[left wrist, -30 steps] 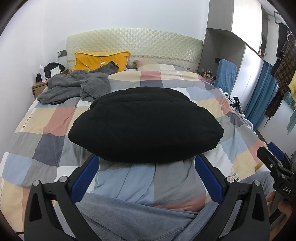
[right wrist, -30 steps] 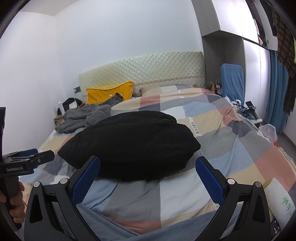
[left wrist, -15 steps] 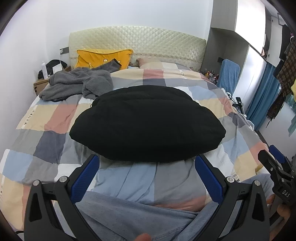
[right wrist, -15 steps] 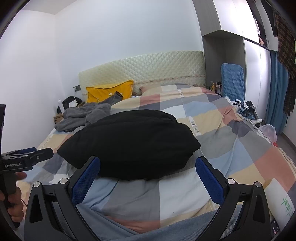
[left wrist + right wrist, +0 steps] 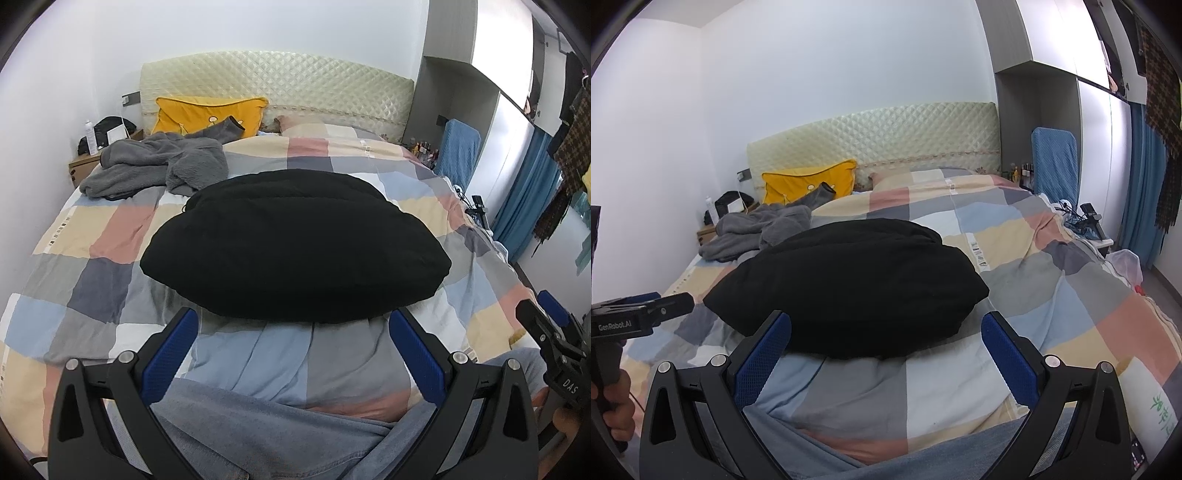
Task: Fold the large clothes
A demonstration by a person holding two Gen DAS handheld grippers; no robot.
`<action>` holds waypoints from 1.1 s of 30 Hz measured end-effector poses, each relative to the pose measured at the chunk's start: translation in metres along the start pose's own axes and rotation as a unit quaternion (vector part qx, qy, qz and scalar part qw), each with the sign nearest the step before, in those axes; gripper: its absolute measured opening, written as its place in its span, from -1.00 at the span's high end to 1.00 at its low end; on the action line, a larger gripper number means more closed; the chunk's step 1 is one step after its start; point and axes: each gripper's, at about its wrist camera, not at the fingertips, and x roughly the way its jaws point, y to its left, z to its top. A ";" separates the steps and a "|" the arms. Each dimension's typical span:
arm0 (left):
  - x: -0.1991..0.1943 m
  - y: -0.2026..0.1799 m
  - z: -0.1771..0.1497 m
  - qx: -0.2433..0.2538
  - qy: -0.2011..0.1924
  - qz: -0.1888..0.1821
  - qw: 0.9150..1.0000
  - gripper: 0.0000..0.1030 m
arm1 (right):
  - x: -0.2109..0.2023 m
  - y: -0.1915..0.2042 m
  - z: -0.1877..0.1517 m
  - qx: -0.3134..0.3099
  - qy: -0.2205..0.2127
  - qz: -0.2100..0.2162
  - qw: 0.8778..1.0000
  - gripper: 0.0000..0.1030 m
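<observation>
Checked bedding is covering a wide bed that is filling most of both views, with a quilted headboard at the far end. Lying across its middle is the black garment, already bundled into a puffy oblong, clear of both tools. The left gripper is hovering just short of the garment's near edge with its fingers spread wide and nothing between them; the right gripper is doing the same, fingers equally apart and empty.

Thick, dark fabric is hiding its own layers, so a pinch at the near hem is likely to be catching only the top ply, or dragging the bedding up with it, and the fold would be slumping open. Reaching in from both sides at once risks the two tools knocking together, since they are sitting close.

Room is looking generous to the right, where bare bedding is running to the mattress edge. To the far left a grey fleece and yellow pillow are crowding the corner, so pushing the garment that way could be tangling it with them. The person's denim-clad legs are closing off the near edge.
</observation>
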 end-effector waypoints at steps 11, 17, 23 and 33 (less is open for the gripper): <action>-0.005 -0.004 0.001 0.005 -0.005 0.001 1.000 -0.99 | -0.001 -0.001 0.001 0.000 -0.002 0.001 1.000 -1.00; -0.005 -0.006 0.001 0.006 -0.002 -0.003 1.000 -0.99 | -0.002 -0.001 0.002 0.001 -0.003 0.001 1.000 -1.00; -0.005 -0.007 0.001 0.007 0.000 -0.005 1.000 -0.99 | -0.002 -0.002 0.003 0.001 -0.002 0.001 1.000 -1.00; -0.004 -0.013 -0.002 0.011 0.002 -0.006 1.000 -0.99 | -0.003 0.001 0.003 0.003 -0.003 -0.001 1.000 -1.00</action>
